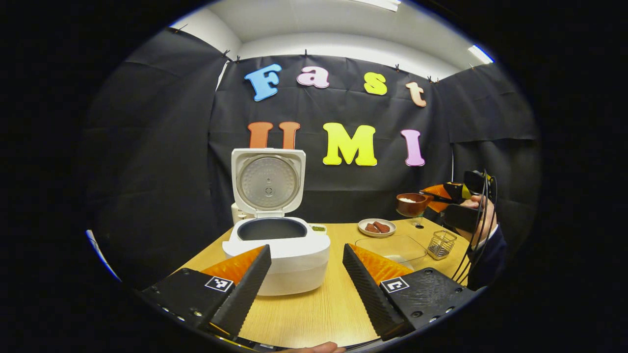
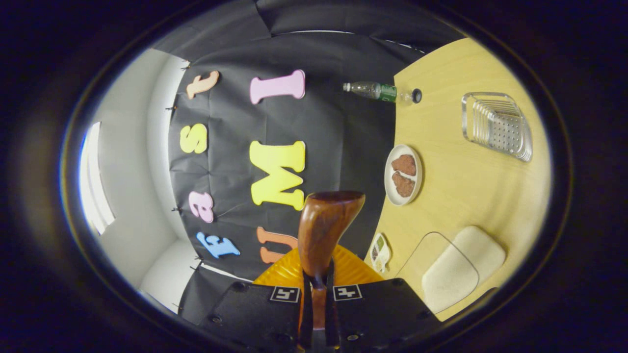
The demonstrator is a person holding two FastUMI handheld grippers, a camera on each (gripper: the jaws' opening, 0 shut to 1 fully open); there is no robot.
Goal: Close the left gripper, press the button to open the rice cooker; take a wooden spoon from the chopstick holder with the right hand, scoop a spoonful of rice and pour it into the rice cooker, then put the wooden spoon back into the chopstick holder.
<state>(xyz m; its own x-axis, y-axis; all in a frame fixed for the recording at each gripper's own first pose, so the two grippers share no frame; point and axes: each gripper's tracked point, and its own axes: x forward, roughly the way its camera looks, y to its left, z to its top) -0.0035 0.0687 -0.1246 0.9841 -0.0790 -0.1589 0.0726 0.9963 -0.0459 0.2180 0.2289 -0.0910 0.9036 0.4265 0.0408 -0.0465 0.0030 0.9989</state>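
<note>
The rice cooker (image 1: 275,250) stands open on the wooden table (image 1: 324,309), its lid (image 1: 268,181) raised and the pot dark inside. The wooden spoon (image 2: 324,230), clamped in the right gripper (image 2: 317,299), is held high with white rice (image 1: 408,200) in it. The left gripper (image 1: 306,279) is spread apart. Brown pieces lie on a small plate (image 1: 377,227), near a wire chopstick holder (image 1: 441,243).

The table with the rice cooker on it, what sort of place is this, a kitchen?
Probably not a real kitchen: more likely a staged booth for recording kitchen chores. Black cloth hangs as walls around a wooden table, which carries an open rice cooker and a plate of food, with bare office ceiling lights above.
</note>
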